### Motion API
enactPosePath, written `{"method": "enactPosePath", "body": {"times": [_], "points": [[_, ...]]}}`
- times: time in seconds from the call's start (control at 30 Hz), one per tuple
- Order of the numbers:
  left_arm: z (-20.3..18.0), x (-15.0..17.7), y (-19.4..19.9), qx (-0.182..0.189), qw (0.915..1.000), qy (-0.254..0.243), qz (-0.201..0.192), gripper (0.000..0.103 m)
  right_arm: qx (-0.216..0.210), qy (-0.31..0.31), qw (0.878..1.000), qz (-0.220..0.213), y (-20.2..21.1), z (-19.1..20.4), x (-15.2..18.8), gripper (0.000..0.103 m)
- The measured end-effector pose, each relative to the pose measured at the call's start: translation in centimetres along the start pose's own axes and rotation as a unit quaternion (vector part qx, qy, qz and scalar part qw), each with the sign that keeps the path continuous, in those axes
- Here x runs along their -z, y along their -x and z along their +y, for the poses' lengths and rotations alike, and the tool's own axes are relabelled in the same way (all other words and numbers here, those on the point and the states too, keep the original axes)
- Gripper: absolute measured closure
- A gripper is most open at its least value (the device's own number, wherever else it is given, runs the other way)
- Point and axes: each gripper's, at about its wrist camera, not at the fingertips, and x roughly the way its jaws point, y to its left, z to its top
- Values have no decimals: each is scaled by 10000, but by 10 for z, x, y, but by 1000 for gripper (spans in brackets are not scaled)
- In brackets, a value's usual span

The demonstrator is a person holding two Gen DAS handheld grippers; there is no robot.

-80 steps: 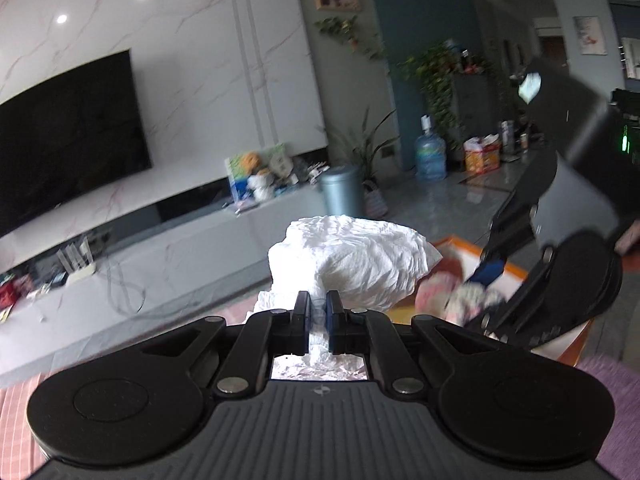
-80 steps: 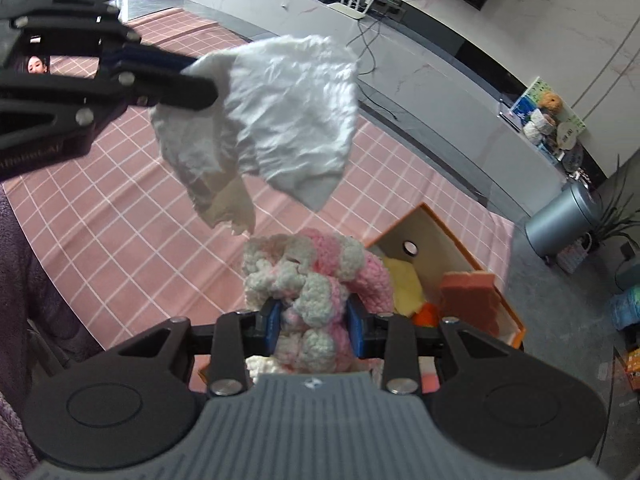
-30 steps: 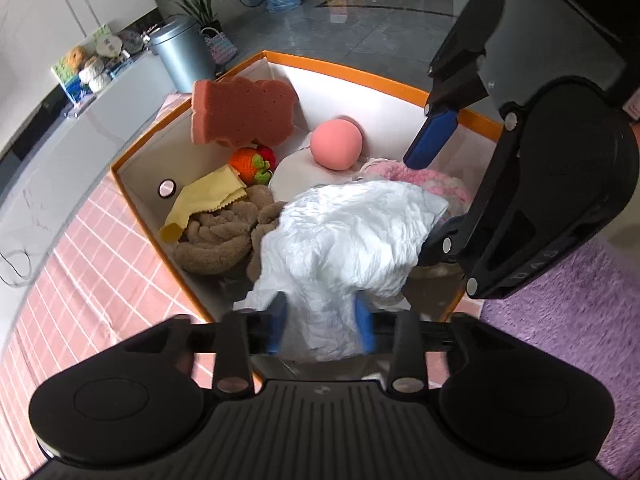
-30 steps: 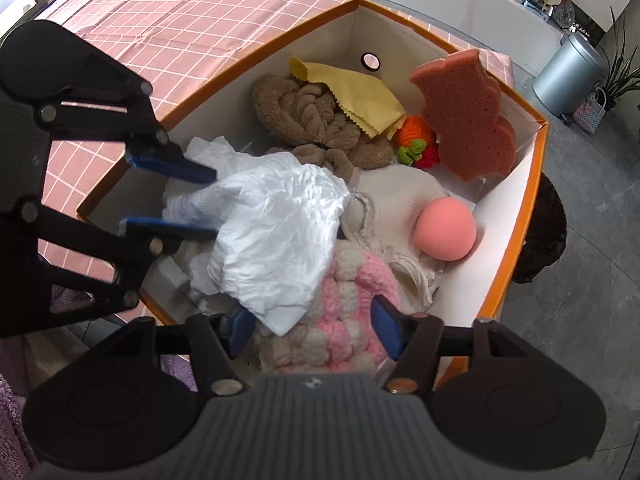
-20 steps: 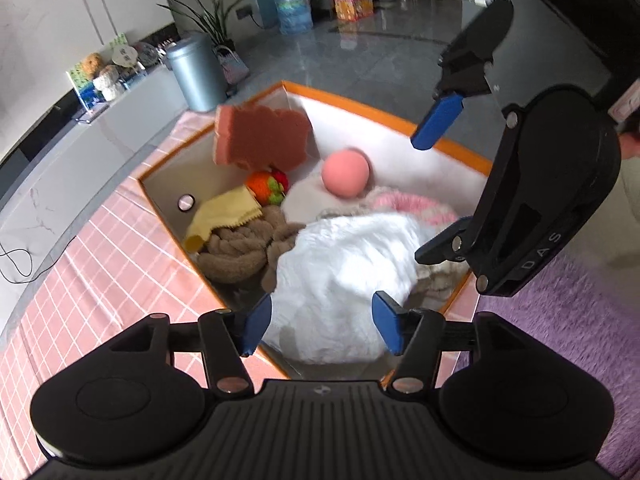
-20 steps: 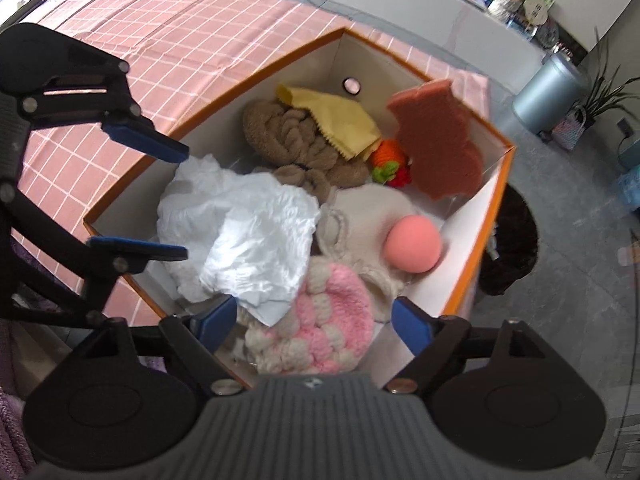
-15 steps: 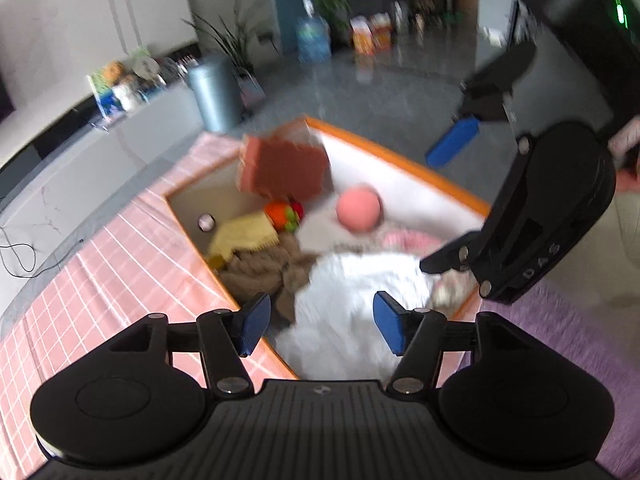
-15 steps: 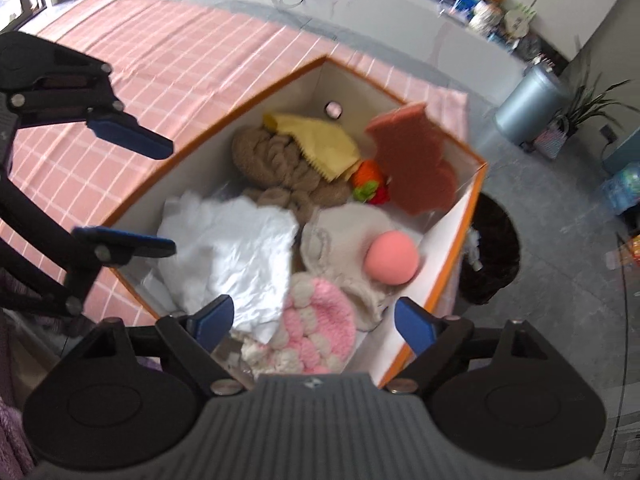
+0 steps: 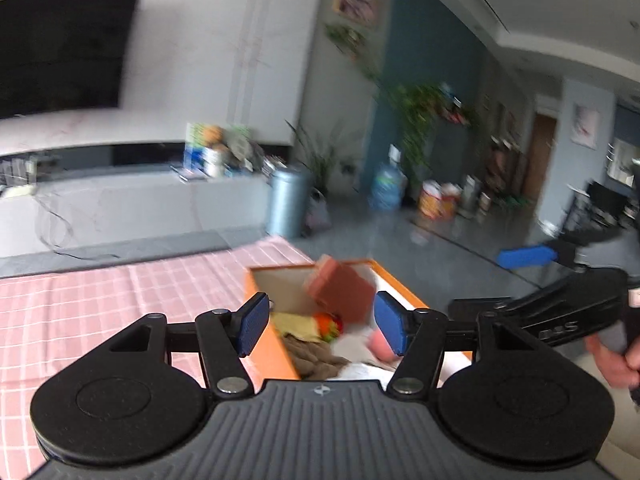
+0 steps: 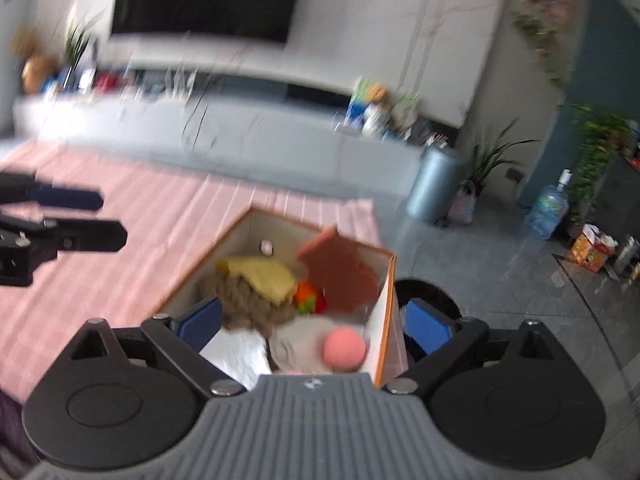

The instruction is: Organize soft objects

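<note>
Left gripper (image 9: 320, 322): I see its jaws apart, nothing between the pads.
Right gripper (image 10: 316, 326): I see its jaws wide after opening further just now, nothing held.
Box (image 10: 386, 300): orange-rimmed, on the pink checked cloth (image 10: 120, 248).
White cloth (image 10: 240, 354): in the box's near end.
Sponge (image 10: 340, 276): leaning on the far wall.
Pink ball (image 10: 345, 349): beside the right wall.
Frames: motion-blurred.

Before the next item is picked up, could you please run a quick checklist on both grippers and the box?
1. Left gripper empty, fingers apart: ok.
2. Right gripper empty, fingers apart; they have just been opening: ok.
3. White cloth lying inside the box: ok.
4. Pink ball and terracotta sponge inside the box: ok.
5. Another soft item waiting on the pink checked cloth: cannot tell; pictures are blurred.
</note>
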Motion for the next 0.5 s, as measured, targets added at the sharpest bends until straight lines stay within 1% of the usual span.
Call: {"method": "enactPosePath", "body": {"times": [0.13, 0.27, 0.3, 0.37, 0.47, 0.5], "points": [[-3, 13, 11, -468, 9982, 114, -366, 32, 133, -553, 9968, -562, 18, 10, 13, 4], [-3, 29, 21, -851, 9941, 311, -601, 26, 372, -996, 9896, -968, 29, 26, 35, 3], [-3, 33, 24, -946, 9931, 283, -634, 24, 473, -1108, 9873, -1038, 31, 30, 41, 3], [-8, 42, 28, -1199, 9908, 69, -632, 23, 685, -1264, 9825, -1184, 34, 40, 55, 3], [-14, 56, 36, -1495, 9869, -162, -580, 22, 985, -1253, 9776, -1374, 39, 57, 75, 3], [-16, 60, 39, -1580, 9856, -161, -585, 19, 1058, -1238, 9762, -1433, 41, 62, 81, 3]]}}
